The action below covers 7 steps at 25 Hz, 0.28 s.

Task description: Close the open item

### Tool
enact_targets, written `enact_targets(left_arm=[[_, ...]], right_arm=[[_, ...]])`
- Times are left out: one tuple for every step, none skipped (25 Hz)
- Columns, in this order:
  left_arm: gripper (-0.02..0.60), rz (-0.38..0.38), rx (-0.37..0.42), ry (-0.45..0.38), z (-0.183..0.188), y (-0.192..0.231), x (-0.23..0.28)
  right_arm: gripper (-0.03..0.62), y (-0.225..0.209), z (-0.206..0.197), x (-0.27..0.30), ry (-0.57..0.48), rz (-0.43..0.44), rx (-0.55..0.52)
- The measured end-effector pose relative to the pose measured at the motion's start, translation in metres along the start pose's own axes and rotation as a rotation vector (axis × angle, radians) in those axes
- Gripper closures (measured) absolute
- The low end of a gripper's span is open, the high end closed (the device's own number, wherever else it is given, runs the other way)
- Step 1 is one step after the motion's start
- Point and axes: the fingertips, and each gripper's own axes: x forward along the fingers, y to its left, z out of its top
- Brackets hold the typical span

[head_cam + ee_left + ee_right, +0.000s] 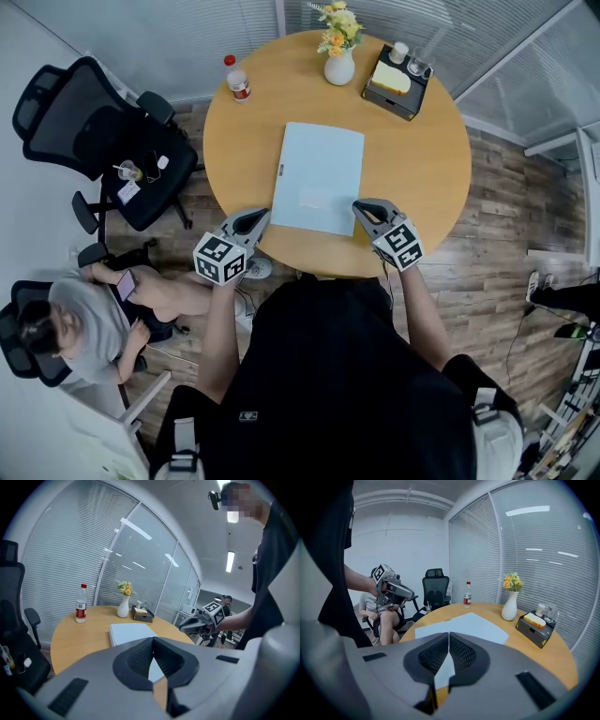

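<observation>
The pale blue folder (319,178) lies flat and closed at the middle of the round table (427,169). The left gripper (255,218) hovers by its seven o'clock corner, the right gripper (361,208) by its five o'clock corner, both clenched on nothing. A flower vase (339,66) stands at twelve, a bottle (237,84) at eleven

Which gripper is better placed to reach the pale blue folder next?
Right, probably: the right gripper is at the near right corner of the folder, while the left gripper sits just off its near left corner.
</observation>
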Motion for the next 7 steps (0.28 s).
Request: enact_targets(left_arm=[[0.575, -0.002, 0.0, 0.0, 0.0004, -0.0004, 0.0008], [0.575, -0.004, 0.001, 0.0, 0.0008, -0.0008, 0.0017], [0.575, -0.005, 0.002, 0.001, 0.001, -0.0013, 0.0026], [0.575, -0.006, 0.003, 0.002, 0.001, -0.0016, 0.0036], [0.575, -0.007, 0.003, 0.004, 0.001, -0.0018, 0.0046], [0.575, -0.008, 0.004, 0.005, 0.001, -0.002, 0.0055], [0.575, -0.009, 0.004, 0.006, 0.0011, -0.0021, 0.0063]], right_arm=[[0.588, -0.0007, -0.0005, -0.0006, -0.002, -0.002, 0.005], [0.588, -0.0018, -0.0003, -0.0013, -0.009, -0.004, 0.015], [0.588, -0.0034, 0.0009, -0.002, -0.022, -0.005, 0.031], [0.588, -0.0053, 0.0026, -0.0028, -0.037, -0.007, 0.051], [0.588, -0.007, 0.0039, -0.0034, -0.048, -0.01, 0.069], [0.588, -0.0087, 0.0047, -0.004, -0.056, -0.013, 0.085], [0.588, -0.0102, 0.0054, -0.0046, -0.062, -0.016, 0.101]])
